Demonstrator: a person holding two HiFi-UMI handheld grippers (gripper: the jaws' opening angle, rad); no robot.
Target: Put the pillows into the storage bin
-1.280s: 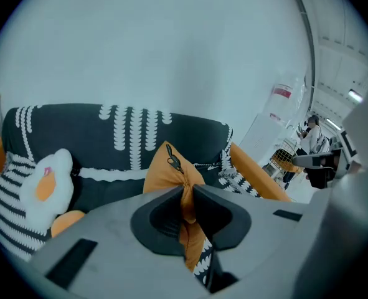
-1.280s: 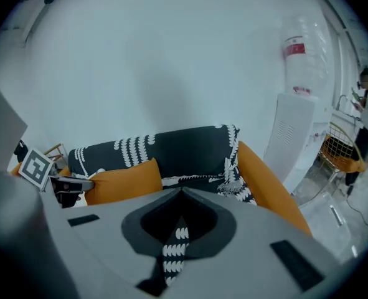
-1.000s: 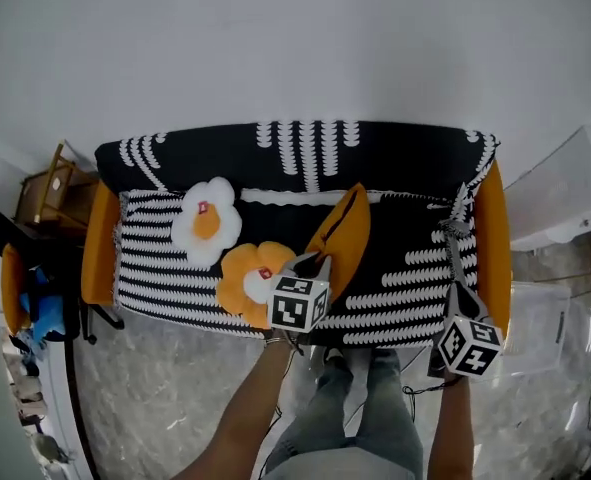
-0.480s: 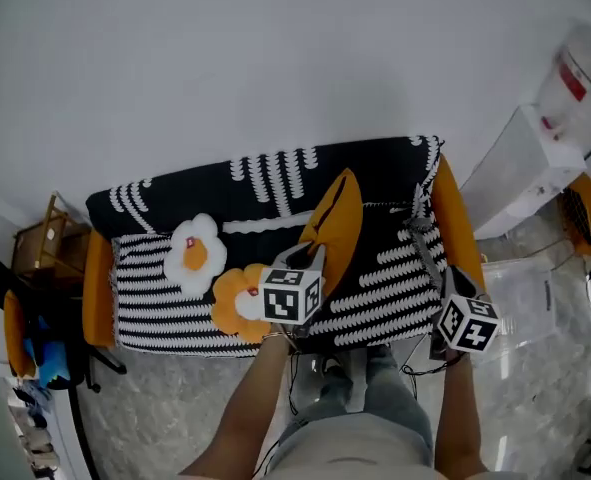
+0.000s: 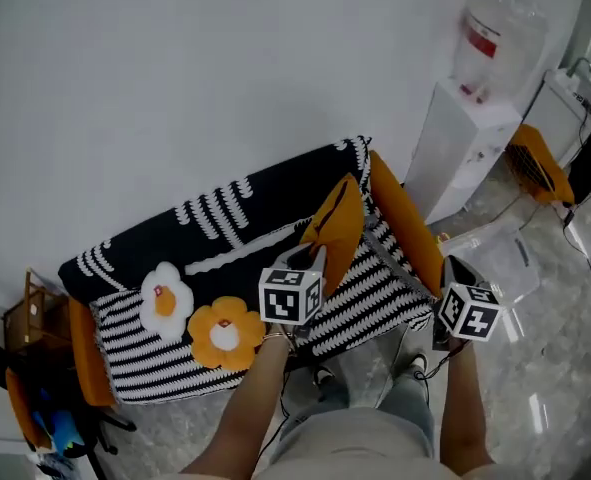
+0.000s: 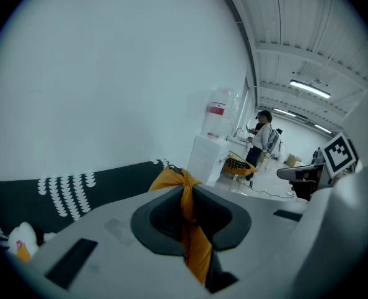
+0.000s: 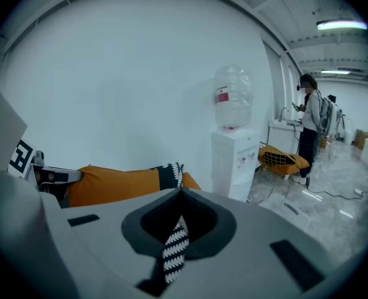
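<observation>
We now carry the orange and black-and-white fabric pillow (image 5: 337, 223), risen off the striped sofa (image 5: 225, 208), left gripper (image 5: 310, 257) pinched shut on its orange corner, right gripper (image 5: 449, 270) on its patterned edge, toward the clear plastic storage bin (image 5: 495, 253) nearby

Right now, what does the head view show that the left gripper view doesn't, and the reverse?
Head view only: the orange flower pillow, the clear bin, the black-and-white fabric strip.
Left gripper view only: a person standing far back, the ceiling lights.
Both: the left tongs shut on the orange pillow, the right tongs, the sofa, the white flower pillow, the water dispenser.
</observation>
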